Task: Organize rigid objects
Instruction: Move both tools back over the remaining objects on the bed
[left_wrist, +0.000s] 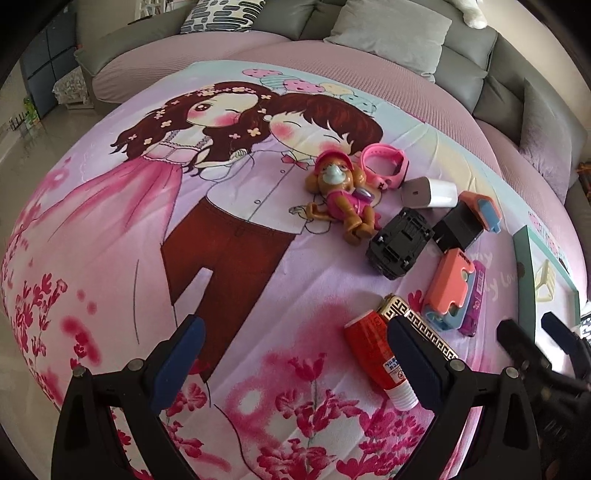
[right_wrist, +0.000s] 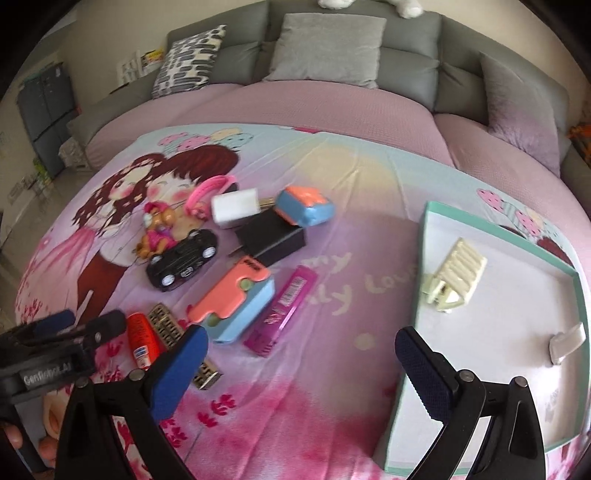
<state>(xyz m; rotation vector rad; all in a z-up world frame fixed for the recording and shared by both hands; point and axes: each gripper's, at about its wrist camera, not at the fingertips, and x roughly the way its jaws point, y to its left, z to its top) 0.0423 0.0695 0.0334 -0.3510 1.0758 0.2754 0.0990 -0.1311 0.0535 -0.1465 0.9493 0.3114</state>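
Your tray (right_wrist: 413, 295), a shallow white box with a teal rim, lies on the bedspread (right_wrist: 332, 387) to your right, and it holds a cream hair claw clip (right_wrist: 456, 275) near its far end and a small white piece (right_wrist: 567, 341) by its right wall. Everything else sits outside it, in a loose cluster to its left: a red tube (left_wrist: 376, 358) and a gold-patterned harmonica (left_wrist: 417, 325) nearest you, a salmon-and-blue case (right_wrist: 232, 306) with a purple flat box (right_wrist: 282, 306) just beside it, a black toy car (right_wrist: 181, 260), a black block (right_wrist: 271, 236), a white charger (right_wrist: 234, 208), a second orange-and-blue piece (right_wrist: 304, 205), a brown puppy figure (left_wrist: 341, 195) and a pink watch band (left_wrist: 384, 166). Your left gripper (left_wrist: 291, 362) hangs low over the near edge of the spread, its jaws wide apart and holding nothing, the right-hand pad (left_wrist: 413, 365) overlapping the tube and harmonica in view. Your right gripper (right_wrist: 299, 369) is likewise spread wide and empty, poised between the cluster and the tray's near-left corner. The cartoon-printed bedspread covers a round mauve bed (right_wrist: 295, 107), backed by a grey sofa-style headboard (right_wrist: 406, 62) with cushions (right_wrist: 328, 48).
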